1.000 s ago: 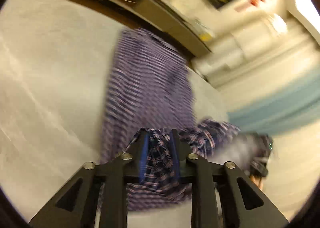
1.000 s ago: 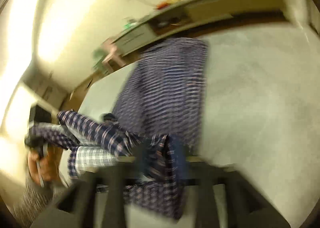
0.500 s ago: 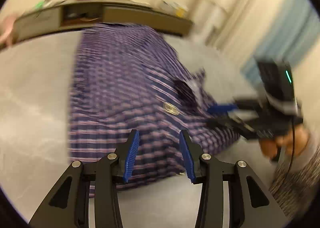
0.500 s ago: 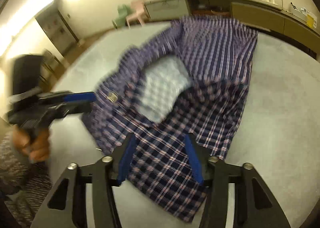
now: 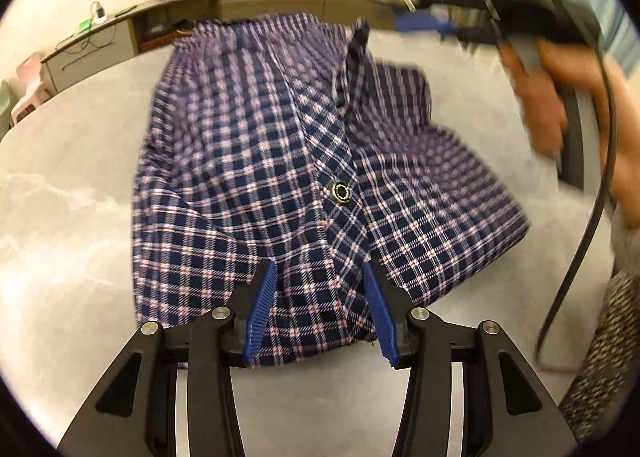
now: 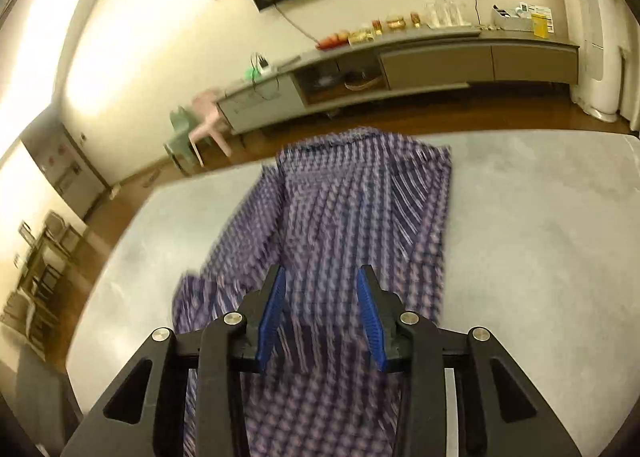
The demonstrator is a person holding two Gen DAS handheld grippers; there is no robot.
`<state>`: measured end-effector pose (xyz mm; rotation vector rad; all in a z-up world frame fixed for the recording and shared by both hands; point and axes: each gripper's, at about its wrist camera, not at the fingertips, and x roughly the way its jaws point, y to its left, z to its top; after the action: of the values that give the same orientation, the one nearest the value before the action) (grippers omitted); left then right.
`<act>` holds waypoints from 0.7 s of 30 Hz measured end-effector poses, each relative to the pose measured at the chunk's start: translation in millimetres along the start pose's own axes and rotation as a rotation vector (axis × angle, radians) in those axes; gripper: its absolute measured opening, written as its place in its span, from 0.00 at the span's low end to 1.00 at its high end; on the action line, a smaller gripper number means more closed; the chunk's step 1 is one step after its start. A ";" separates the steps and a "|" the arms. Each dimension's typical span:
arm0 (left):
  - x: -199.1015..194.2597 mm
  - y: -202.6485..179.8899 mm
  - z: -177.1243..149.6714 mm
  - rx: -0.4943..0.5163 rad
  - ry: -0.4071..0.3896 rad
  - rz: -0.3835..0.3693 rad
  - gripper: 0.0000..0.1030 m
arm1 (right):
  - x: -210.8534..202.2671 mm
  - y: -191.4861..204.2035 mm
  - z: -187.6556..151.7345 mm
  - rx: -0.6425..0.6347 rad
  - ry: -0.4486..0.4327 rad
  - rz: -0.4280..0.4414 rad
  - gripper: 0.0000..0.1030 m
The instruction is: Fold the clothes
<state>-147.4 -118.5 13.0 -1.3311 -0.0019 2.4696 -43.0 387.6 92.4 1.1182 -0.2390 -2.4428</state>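
A navy, white and pink plaid garment [image 5: 256,161] lies spread on the grey table [image 5: 68,217], with a metal button [image 5: 341,190] near its middle and a raised fold on its right side. My left gripper [image 5: 320,289] is open and empty, its blue pads over the garment's near edge. My right gripper [image 6: 322,291] is open and empty above the same garment [image 6: 360,209], which is blurred in the right wrist view. The right gripper also shows in the left wrist view [image 5: 424,23], held high at the upper right by a hand.
A long low cabinet [image 6: 400,61] with small items on top runs along the far wall. Small pink and green chairs [image 6: 196,125] stand on the wooden floor beyond the table. The table's far edge [image 6: 520,135] is in view.
Both grippers let go of the garment and opened. The garment dropped onto the table and spread flat. The right gripper has swung upward and away.
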 end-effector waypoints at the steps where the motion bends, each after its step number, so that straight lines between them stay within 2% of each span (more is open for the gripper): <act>1: -5.4 0.7 5.3 -0.009 -0.032 -0.016 0.46 | -8.7 4.4 -9.8 -0.027 0.016 0.011 0.38; 3: -15.9 1.9 16.0 -0.025 -0.095 -0.049 0.48 | -23.0 21.9 -35.1 -0.106 0.064 0.066 0.38; 4: -11.7 0.8 29.2 -0.030 -0.106 -0.069 0.52 | -19.8 32.6 -42.8 -0.148 0.091 0.073 0.38; 5: -8.9 1.7 27.7 -0.032 -0.096 -0.066 0.52 | -15.9 43.9 -49.5 -0.194 0.116 0.072 0.38; 9: 2.5 5.5 21.6 -0.041 -0.058 -0.053 0.52 | 35.7 81.6 -47.4 -0.350 0.226 -0.067 0.37; 11: 5.7 16.3 13.8 -0.072 -0.008 -0.041 0.52 | 62.5 82.5 -42.5 -0.350 0.274 -0.126 0.36; 12: 6.6 21.8 11.0 -0.098 0.000 -0.064 0.51 | 74.1 82.3 -40.2 -0.348 0.296 -0.152 0.36; 15: 7.9 18.1 13.6 -0.060 0.013 -0.045 0.52 | 95.4 71.9 -29.1 -0.298 0.321 -0.149 0.36; 17: 4.9 20.9 14.0 -0.083 0.002 -0.061 0.52 | 89.2 63.3 -20.7 -0.244 0.311 -0.116 0.34; 18: 3.4 22.3 14.2 -0.094 -0.003 -0.068 0.52 | 76.2 57.3 -16.7 -0.207 0.278 -0.106 0.34; 21: -11.8 24.1 17.6 -0.090 -0.089 -0.064 0.52 | 31.6 42.3 -11.3 -0.103 0.193 -0.038 0.34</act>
<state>-162.6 -142.0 28.6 -1.2352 -0.1764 2.4986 -39.2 335.8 77.7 1.3117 -0.0314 -2.3306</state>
